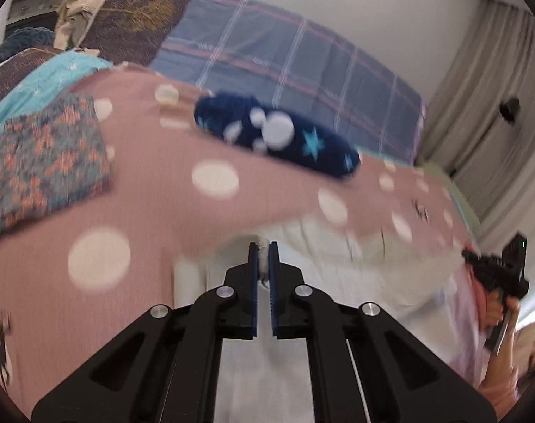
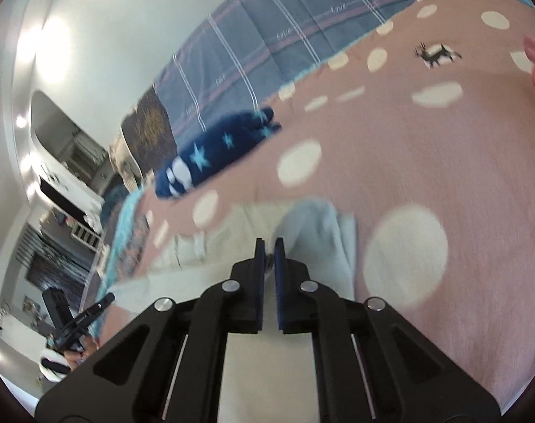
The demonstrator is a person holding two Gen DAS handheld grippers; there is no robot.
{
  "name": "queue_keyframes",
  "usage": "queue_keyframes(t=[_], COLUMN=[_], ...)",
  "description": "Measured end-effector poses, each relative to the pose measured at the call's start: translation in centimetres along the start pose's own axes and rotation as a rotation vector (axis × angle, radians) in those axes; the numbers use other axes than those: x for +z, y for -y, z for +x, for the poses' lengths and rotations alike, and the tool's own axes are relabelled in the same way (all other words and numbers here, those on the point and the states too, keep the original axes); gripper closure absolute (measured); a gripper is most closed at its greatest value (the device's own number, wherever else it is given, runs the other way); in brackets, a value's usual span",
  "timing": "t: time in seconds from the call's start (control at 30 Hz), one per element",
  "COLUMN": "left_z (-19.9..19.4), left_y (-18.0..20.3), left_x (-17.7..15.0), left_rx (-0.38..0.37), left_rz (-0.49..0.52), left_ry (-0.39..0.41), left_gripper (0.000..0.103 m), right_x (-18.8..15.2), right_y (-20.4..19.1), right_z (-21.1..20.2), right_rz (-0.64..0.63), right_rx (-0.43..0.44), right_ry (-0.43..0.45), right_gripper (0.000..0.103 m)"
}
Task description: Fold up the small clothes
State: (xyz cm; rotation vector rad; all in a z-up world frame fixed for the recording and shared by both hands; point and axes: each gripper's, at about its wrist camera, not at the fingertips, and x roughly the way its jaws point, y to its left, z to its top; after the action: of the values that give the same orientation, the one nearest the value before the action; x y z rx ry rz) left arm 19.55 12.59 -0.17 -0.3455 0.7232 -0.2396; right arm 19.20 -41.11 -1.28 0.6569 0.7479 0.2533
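A white garment [image 1: 338,257] lies on the pink dotted blanket [image 1: 154,190]. My left gripper [image 1: 263,246] is shut on an edge of it; white cloth shows between the pads. In the right wrist view the same white garment [image 2: 313,225] lies ahead, and my right gripper [image 2: 269,245] is shut on its edge. The right gripper also shows at the right edge of the left wrist view [image 1: 496,275]. The left gripper shows at the lower left of the right wrist view [image 2: 80,320]. Both views are motion blurred.
A dark blue star-patterned garment [image 1: 278,134] lies further back on the blanket, also in the right wrist view [image 2: 214,151]. A folded orange and blue patterned piece [image 1: 49,165] lies at the left. A plaid quilt [image 1: 285,56] lies behind. Curtains [image 1: 486,105] hang at the right.
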Motion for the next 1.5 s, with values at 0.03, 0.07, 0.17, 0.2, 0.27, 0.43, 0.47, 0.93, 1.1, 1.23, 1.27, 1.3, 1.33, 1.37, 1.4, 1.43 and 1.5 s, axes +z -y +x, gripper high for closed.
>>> queue_keyframes(t=[0.03,0.07,0.17,0.2,0.27,0.43,0.47,0.93,1.1,1.23,1.27,1.3,1.33,1.37,1.4,1.43,1.5], left_z=[0.8,1.6,6.4,7.6,8.9,10.1,10.8,3.5,5.4,10.8,11.1,10.5,9.9,8.9,7.3,5.5,2.3], left_y=[-0.1,-0.3,-1.5,-2.1,-2.8,-3.0,-2.8,1.4,1.0,-1.5,-2.1,-2.6,-2.8,-3.0,-3.2,-3.2,-2.9], left_x=[1.1,1.9,3.4,3.3,2.6,0.6,0.5,2.2,2.6,0.6,0.1,-0.3,-0.4,-0.5,-0.7,-1.1,-2.4], left_rx=[0.016,0.035,0.205,0.236,0.239,0.194,0.185,0.135,0.231,0.315,0.326,0.318,0.306,0.295,0.287,0.272,0.236], left_rz=[-0.010,-0.012,0.009,0.001,-0.004,0.069,0.081,0.151,0.173,0.184,0.175,0.159,0.146,0.130,0.111,0.100,0.102], left_ry=[0.009,0.018,-0.022,-0.053,-0.104,-0.156,-0.185,0.046,0.043,-0.135,-0.162,-0.162,-0.151,-0.135,-0.105,-0.076,-0.054], left_gripper=[0.098,0.098,0.086,0.085,0.084,0.059,0.059,0.102,0.102,0.101,0.101,0.097,0.088,0.082,0.072,0.069,0.067], right_x=[1.3,2.2,4.6,4.8,4.5,3.5,3.6,3.6,4.8,4.3,4.0,3.7,3.4,3.1,2.8,2.3,0.5], right_y=[0.0,0.1,1.6,2.2,3.4,5.0,5.0,-1.7,-2.0,1.6,2.2,2.5,2.5,2.4,2.2,2.0,1.4], right_z=[0.5,0.9,4.1,5.1,6.5,7.3,7.5,4.5,7.2,12.3,12.6,12.1,11.0,10.1,9.0,7.6,4.1], right_rz=[0.017,0.033,0.121,0.140,0.153,0.093,0.081,-0.159,-0.170,-0.103,-0.078,-0.063,-0.051,-0.057,-0.068,-0.083,-0.127], right_rx=[-0.004,-0.007,-0.017,-0.052,-0.124,-0.116,-0.118,-0.011,-0.075,-0.231,-0.235,-0.218,-0.201,-0.194,-0.187,-0.183,-0.185], right_ry=[0.018,0.025,0.001,-0.002,-0.011,-0.046,-0.057,-0.002,-0.033,-0.133,-0.145,-0.133,-0.113,-0.104,-0.092,-0.077,-0.058], right_gripper=[0.098,0.098,0.092,0.083,0.075,0.064,0.064,0.101,0.101,0.092,0.093,0.093,0.092,0.090,0.088,0.085,0.084])
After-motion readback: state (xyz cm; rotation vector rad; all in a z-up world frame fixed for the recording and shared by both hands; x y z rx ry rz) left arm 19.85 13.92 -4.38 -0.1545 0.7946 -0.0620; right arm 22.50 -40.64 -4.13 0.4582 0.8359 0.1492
